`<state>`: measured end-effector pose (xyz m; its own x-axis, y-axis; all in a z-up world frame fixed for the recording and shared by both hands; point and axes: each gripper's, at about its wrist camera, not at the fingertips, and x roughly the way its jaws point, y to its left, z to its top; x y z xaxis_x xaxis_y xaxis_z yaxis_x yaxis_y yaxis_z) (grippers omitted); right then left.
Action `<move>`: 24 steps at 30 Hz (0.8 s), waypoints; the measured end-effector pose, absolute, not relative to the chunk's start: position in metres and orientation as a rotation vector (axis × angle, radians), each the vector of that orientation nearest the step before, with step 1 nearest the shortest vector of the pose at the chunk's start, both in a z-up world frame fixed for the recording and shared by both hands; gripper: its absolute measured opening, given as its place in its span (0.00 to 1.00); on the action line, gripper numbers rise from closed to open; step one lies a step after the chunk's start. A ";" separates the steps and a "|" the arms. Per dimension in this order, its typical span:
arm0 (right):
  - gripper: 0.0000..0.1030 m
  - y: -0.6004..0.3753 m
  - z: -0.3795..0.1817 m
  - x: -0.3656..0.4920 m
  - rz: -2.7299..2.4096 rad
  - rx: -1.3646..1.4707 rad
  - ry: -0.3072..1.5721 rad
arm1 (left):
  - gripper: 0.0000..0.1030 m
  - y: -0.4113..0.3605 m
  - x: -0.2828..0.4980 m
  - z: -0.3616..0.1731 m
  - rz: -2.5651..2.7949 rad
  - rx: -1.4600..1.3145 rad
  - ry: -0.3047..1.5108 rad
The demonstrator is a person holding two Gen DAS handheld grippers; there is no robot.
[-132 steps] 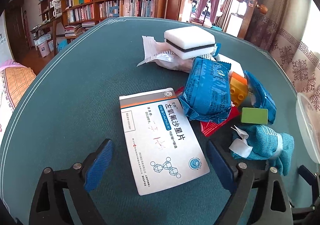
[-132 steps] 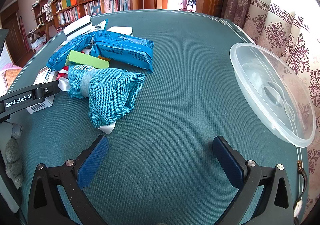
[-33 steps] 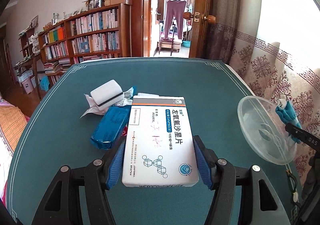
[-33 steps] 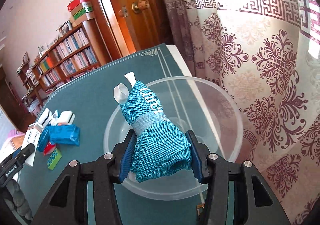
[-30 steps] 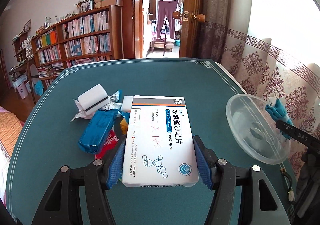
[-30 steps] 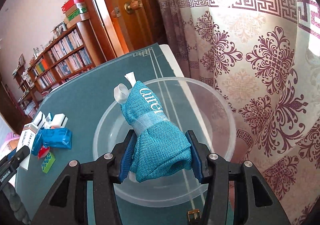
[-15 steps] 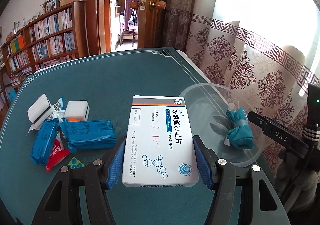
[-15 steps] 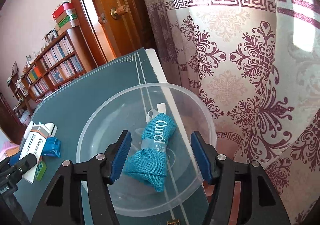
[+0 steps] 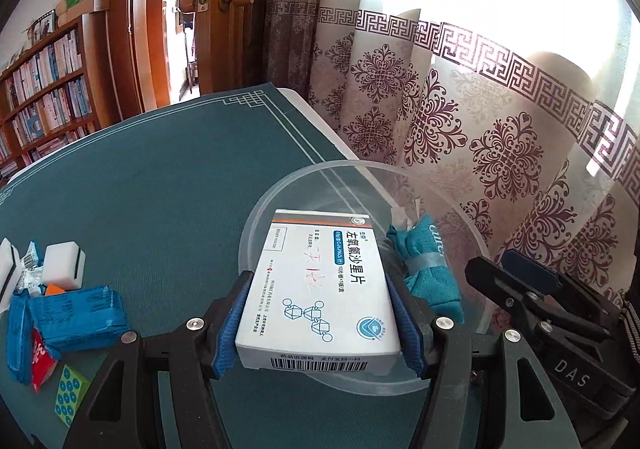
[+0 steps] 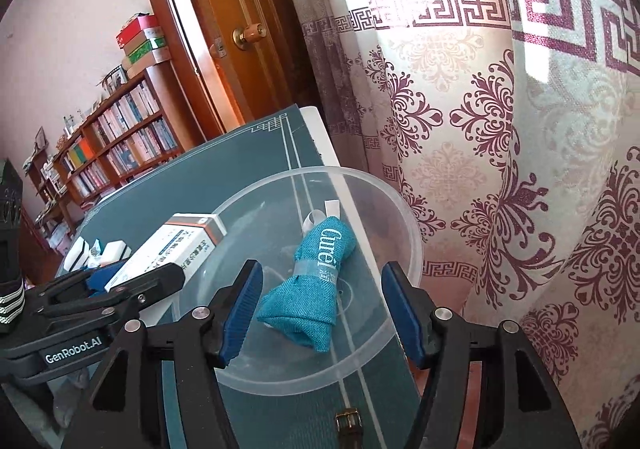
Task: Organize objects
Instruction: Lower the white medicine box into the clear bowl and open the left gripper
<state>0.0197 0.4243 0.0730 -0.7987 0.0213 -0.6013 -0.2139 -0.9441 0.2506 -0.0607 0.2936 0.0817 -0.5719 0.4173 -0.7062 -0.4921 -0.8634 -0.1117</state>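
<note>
The left hand-held gripper [image 9: 318,323] is clamped on a white medicine box [image 9: 320,281], its blue pads pressing the box's two long sides. The box hangs over the near-left part of a clear plastic bowl [image 9: 256,217] that stands at the desk [image 9: 140,189] edge by the patterned curtain [image 9: 480,137]. Its long axis runs straight along the gripper's pointing line, the barcode end toward the camera and the orange-striped end out over the bowl's middle, and in the right wrist view that far end seems tipped slightly up above the rim.

The right hand-held gripper [image 10: 322,309] has just been opening: its jaws stand apart on either side of a rolled teal cloth [image 10: 316,281], which lies free on the bowl's floor, touching neither pad. The cloth's long axis runs away from this gripper, folded end nearest, the white tags at the far end.

The relation that matters next is box to cloth: the cloth lies just to the right of the box, roughly parallel with it, so the free floor is on the bowl's left half, directly below the box. The left hand is the one placed for it; lowering and letting go there looks enough.

Blue wipe packets [image 9: 76,313], white sponges [image 9: 64,265] and a green block [image 9: 70,395] remain on the desk, well to the left.
</note>
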 end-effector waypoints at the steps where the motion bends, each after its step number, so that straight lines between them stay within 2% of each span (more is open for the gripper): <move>1: 0.62 0.425 0.073 0.021 2.825 -0.937 0.468 | 0.69 0.296 -0.063 0.082 2.401 -1.038 0.131; 2: 0.62 0.426 0.073 0.022 2.822 -0.935 0.470 | 0.74 0.297 -0.065 0.081 2.409 -1.034 0.132; 3: 0.62 0.426 0.073 0.023 2.821 -0.935 0.474 | 0.84 0.296 -0.067 0.081 2.426 -1.024 0.129; 4: 0.62 0.427 0.072 0.024 2.821 -0.937 0.476 | 0.87 0.294 -0.068 0.082 2.448 -1.011 0.122; 14: 0.62 0.420 0.070 0.029 2.835 -0.955 0.456 | 0.89 0.257 -0.066 0.077 2.476 -1.073 0.055; 20: 0.64 0.413 0.068 0.036 2.838 -0.975 0.430 | 0.91 0.245 -0.047 0.076 2.447 -1.065 0.075; 24: 0.64 0.416 0.066 0.032 2.824 -0.994 0.441 | 0.92 0.254 -0.032 0.072 2.420 -1.036 0.153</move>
<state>0.0316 0.4156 0.0661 -0.7783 0.0119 -0.6278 -0.2028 -0.9510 0.2334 -0.0321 0.2542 0.0721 -0.5857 0.4015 -0.7042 -0.4870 -0.8687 -0.0903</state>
